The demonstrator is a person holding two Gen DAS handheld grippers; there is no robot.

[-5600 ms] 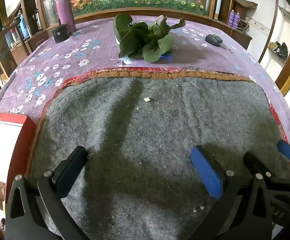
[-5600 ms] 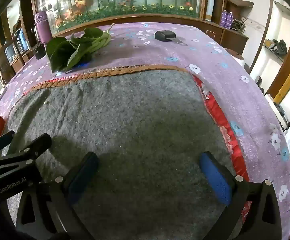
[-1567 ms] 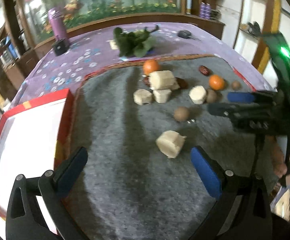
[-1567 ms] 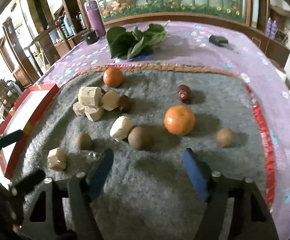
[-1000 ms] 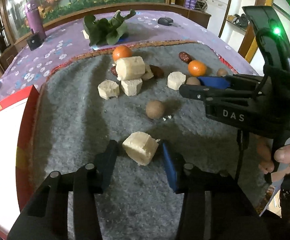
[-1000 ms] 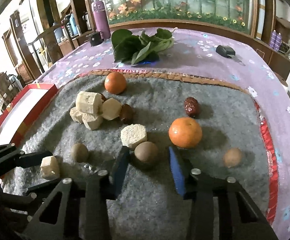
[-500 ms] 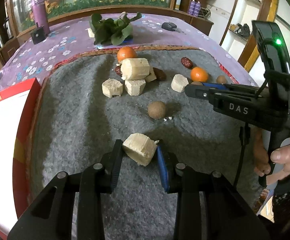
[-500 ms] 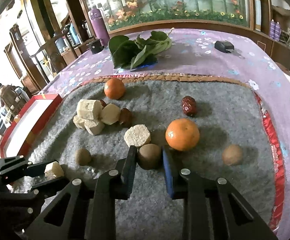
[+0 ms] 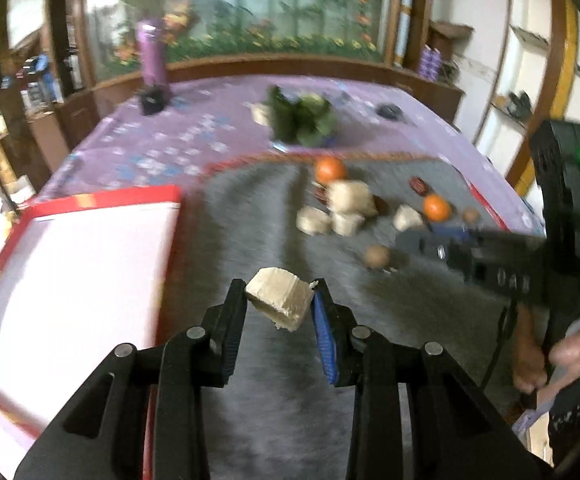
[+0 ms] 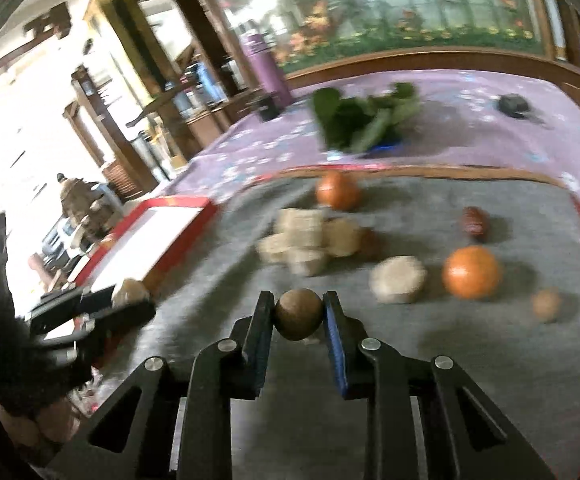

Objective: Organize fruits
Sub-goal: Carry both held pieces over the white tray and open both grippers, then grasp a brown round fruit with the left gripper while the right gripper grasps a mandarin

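My left gripper (image 9: 278, 300) is shut on a pale cream chunk (image 9: 280, 302), lifted off the grey felt mat (image 9: 250, 208). In the right wrist view my right gripper (image 10: 297, 314) is shut on a round brown fruit (image 10: 298, 314), also raised above the mat (image 10: 409, 344). A red-rimmed white tray (image 9: 70, 264) lies to the left of the mat. On the mat remain several cream chunks (image 10: 301, 236), two oranges (image 10: 471, 272) (image 10: 337, 191), a dark red date (image 10: 475, 221) and a small brown fruit (image 10: 545, 305). Another brown fruit (image 9: 377, 256) shows in the left wrist view.
A bunch of green leaves (image 10: 363, 120), a purple flask (image 10: 266, 66), a small black box (image 9: 152, 102) and a black key fob (image 10: 511, 103) lie on the purple flowered cloth beyond the mat. A person's hand (image 9: 565, 356) holds the right gripper's handle at the right.
Both grippers closed on their pieces and lifted them off the mat. The left one has swung left toward the tray with the cream chunk; the right one has risen with the brown fruit.
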